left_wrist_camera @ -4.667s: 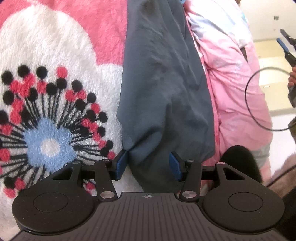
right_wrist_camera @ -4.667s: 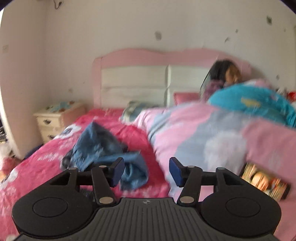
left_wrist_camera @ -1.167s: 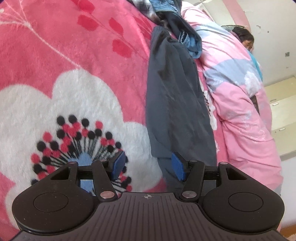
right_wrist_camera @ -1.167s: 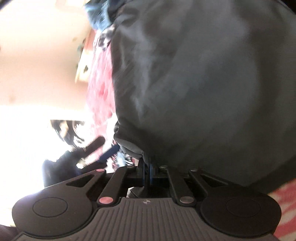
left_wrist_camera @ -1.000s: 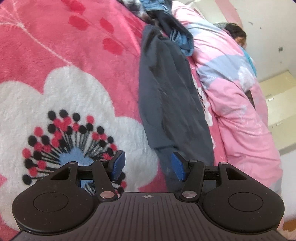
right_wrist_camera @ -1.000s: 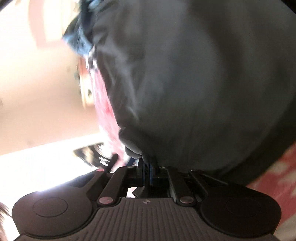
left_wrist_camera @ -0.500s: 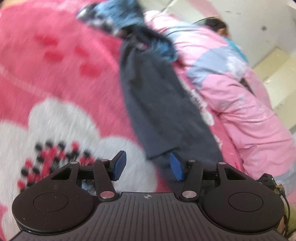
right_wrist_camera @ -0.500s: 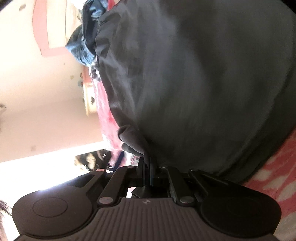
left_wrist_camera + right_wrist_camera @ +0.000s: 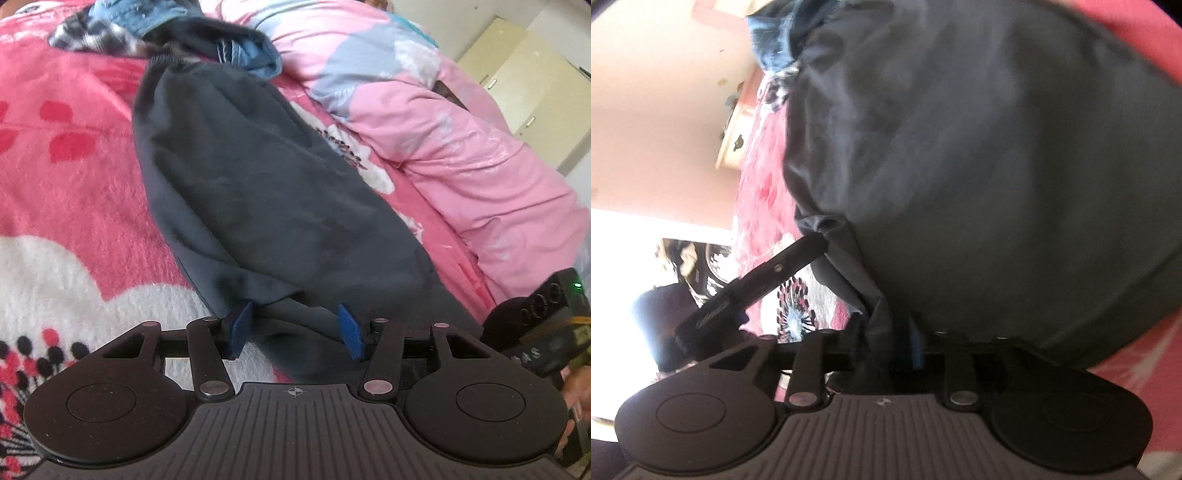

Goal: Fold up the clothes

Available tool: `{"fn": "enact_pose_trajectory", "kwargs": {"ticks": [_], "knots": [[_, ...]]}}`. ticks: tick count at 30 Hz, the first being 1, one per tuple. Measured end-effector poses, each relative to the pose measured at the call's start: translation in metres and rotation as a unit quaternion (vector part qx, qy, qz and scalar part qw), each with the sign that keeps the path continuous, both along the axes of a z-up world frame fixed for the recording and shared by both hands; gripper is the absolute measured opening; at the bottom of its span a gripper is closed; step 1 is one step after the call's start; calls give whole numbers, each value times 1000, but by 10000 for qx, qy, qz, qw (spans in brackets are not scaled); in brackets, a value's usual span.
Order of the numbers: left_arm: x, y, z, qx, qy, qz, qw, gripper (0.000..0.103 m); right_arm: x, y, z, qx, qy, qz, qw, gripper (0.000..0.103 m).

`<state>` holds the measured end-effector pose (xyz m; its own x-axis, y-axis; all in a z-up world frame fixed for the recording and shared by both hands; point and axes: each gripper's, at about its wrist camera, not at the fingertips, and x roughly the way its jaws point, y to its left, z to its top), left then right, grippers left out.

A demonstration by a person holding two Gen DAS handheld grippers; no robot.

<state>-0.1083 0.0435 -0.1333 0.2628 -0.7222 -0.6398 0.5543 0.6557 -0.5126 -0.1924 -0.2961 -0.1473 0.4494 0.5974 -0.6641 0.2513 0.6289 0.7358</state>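
- Between the blue pads of the left gripper (image 9: 293, 329), which stand wide apart, lies the near hem of the dark grey garment (image 9: 258, 184); the left pad sits just at a folded corner of the cloth, the right pad over its lower layer, neither pinching it.
- At the right gripper (image 9: 884, 343), the 2 fingers have a bunched edge of the dark grey garment (image 9: 997, 166) between them with a little gap showing, so I cannot tell whether they grip it.
- To the left of the garment's long edge, the pink fleece blanket (image 9: 66, 192) with its white flower patch lies bare and flat.
- To the right, a narrow strip of blanket separates the garment from the rolled pink quilt (image 9: 461, 140).
- At the far end, the garment's ribbed top touches a heap of blue and checked clothes (image 9: 155, 22).
- The garment lies lengthwise on the bed, doubled near the hem, smooth with shallow creases.
- In the right wrist view, the left gripper's finger (image 9: 783, 266) reaches the same hem.
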Motion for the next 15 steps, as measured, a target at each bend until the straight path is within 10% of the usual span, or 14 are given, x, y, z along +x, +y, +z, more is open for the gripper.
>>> {"fn": "enact_pose_trajectory", "kwargs": {"ticks": [8,15], "knots": [[5,0,-1,-27,102,-68,9999,51,-19,13,67,-1766,-1174,429,9763,43],[7,-3,1,33,99,-133,9999,52,-9,95,82,-2169,-1914,2427,9260,41]]}}
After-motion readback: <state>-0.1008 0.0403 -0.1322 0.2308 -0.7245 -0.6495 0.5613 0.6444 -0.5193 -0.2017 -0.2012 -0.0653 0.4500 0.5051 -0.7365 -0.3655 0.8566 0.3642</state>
